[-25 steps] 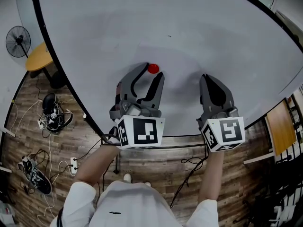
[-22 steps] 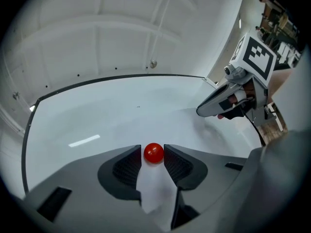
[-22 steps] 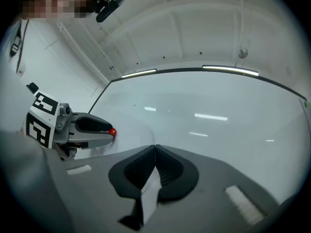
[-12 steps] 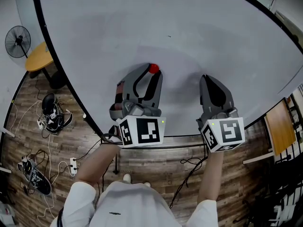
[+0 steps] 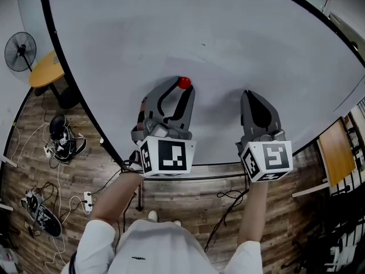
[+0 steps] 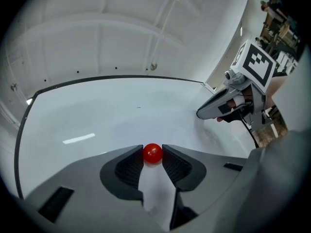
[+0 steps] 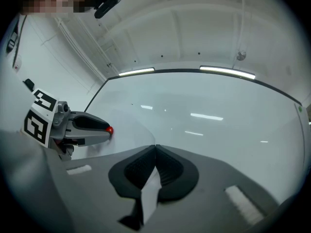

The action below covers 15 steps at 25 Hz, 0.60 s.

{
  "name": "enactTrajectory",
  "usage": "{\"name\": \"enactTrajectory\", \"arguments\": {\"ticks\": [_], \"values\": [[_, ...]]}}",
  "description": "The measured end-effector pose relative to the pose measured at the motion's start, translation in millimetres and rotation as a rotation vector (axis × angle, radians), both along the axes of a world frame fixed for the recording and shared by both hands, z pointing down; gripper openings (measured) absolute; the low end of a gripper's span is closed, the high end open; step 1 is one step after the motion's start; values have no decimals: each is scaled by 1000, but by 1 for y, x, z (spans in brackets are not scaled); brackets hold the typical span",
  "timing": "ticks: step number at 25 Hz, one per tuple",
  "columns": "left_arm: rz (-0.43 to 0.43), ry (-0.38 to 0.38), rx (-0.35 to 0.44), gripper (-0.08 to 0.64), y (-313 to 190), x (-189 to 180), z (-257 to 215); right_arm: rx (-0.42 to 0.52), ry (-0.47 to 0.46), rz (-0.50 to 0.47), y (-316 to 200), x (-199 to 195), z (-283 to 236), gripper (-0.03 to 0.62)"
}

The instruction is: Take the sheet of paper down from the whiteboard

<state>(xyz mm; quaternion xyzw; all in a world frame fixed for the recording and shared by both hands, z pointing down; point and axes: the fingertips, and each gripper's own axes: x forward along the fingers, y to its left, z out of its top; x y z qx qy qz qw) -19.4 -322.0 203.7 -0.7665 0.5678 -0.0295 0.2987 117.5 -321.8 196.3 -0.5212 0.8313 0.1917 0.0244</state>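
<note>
Left gripper [image 6: 152, 155] jaws have just been closing: wide either side of the red magnet [image 6: 152, 152] a second ago, now both pads pressed on it. Neither hand has shifted otherwise.
Magnet is a small red ball sitting against the whiteboard [image 5: 228, 27], on the sheet of paper [image 7: 131, 130]. Right gripper [image 7: 155, 147] has its jaws fully together, pinching the sheet's right edge where it runs into the tips. Sheet is still up on the board, spanning the stretch between the two grippers, hard to separate from the white surface apart from a faint shadow line. Both grippers point at the board, side by side, apart. Outward: fan [image 5: 20, 50] and yellow round table [image 5: 44, 72] left of the board, shoes [image 5: 64, 142] and cables on the wood floor.
</note>
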Motion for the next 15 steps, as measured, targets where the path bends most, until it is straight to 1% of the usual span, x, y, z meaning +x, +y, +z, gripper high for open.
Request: {"name": "enactTrajectory", "arguments": {"ticks": [5, 9, 15], "values": [[42, 26, -4, 123, 11, 2, 0, 4, -6, 43, 1, 6, -1, 9], [60, 44, -14, 123, 16, -2, 0, -4, -9, 56, 0, 7, 0, 9], [92, 104, -64, 123, 27, -14, 4, -8, -9, 67, 6, 3, 6, 9]]}}
